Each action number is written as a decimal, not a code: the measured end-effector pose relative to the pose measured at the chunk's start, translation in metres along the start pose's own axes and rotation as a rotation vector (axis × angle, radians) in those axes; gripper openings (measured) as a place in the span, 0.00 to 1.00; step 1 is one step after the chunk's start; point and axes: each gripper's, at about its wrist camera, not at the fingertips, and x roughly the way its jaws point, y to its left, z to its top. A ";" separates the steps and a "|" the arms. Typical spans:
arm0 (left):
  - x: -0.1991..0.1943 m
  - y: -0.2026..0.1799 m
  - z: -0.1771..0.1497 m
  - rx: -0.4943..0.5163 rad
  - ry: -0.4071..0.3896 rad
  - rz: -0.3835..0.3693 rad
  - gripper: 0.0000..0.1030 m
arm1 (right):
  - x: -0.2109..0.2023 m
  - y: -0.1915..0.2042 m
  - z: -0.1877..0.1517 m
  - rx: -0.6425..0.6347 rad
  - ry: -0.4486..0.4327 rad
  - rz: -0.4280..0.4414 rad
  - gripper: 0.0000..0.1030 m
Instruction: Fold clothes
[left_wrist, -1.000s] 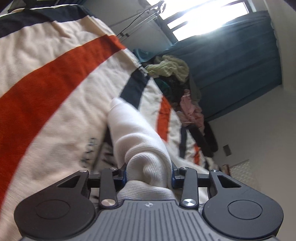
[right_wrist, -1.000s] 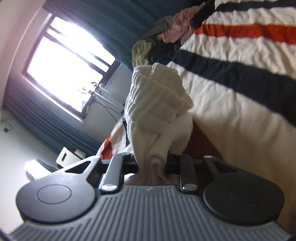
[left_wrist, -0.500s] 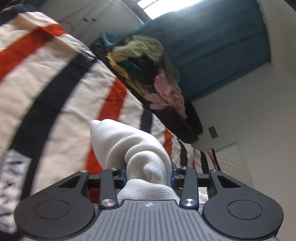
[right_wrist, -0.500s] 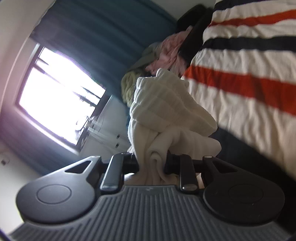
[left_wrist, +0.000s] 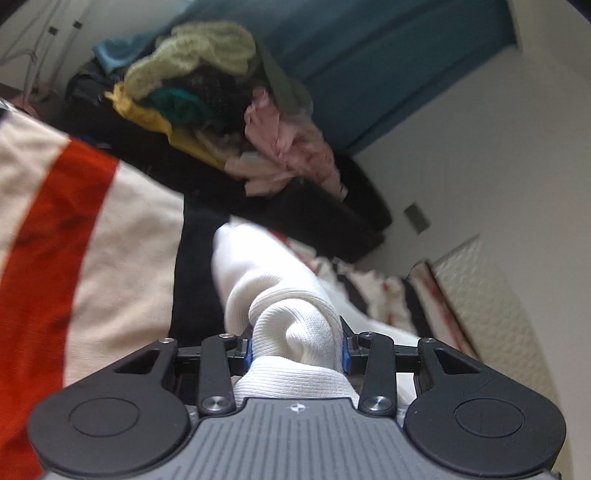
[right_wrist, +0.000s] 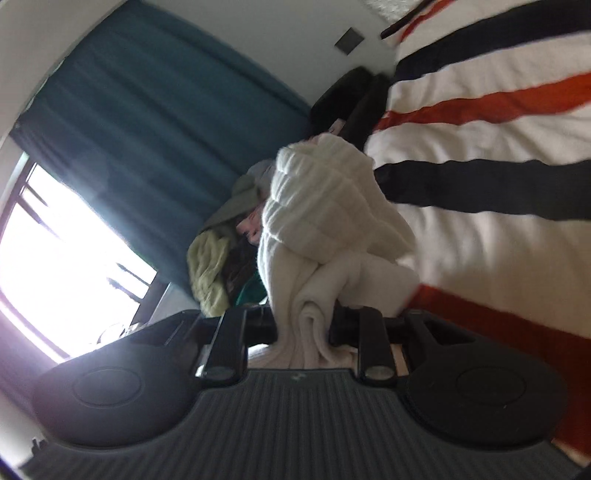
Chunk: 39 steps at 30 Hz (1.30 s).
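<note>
Both grippers, left gripper (left_wrist: 295, 341) and right gripper (right_wrist: 303, 320), hold bunched white garment (left_wrist: 280, 295) in closed jaws above the striped bedspread (left_wrist: 122, 266), clothes pile (left_wrist: 207, 96) at twelve o'clock; thick folds could slip free.

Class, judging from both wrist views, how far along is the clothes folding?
Done: no folded garment shows. In hand: the left hand-held gripper and right hand-held gripper each pinch bunched white garment fabric above the striped blanket. Left: the fold itself, plus the heap of clothes behind.
</note>
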 end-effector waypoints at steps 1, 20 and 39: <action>0.012 0.011 -0.010 0.014 0.020 0.000 0.41 | 0.004 -0.017 -0.007 0.020 -0.001 -0.017 0.26; -0.094 -0.003 -0.072 0.319 0.090 0.125 0.65 | -0.102 -0.025 -0.062 -0.007 0.187 -0.274 0.35; -0.405 -0.161 -0.202 0.665 -0.120 0.078 1.00 | -0.353 0.136 -0.079 -0.523 0.090 -0.043 0.81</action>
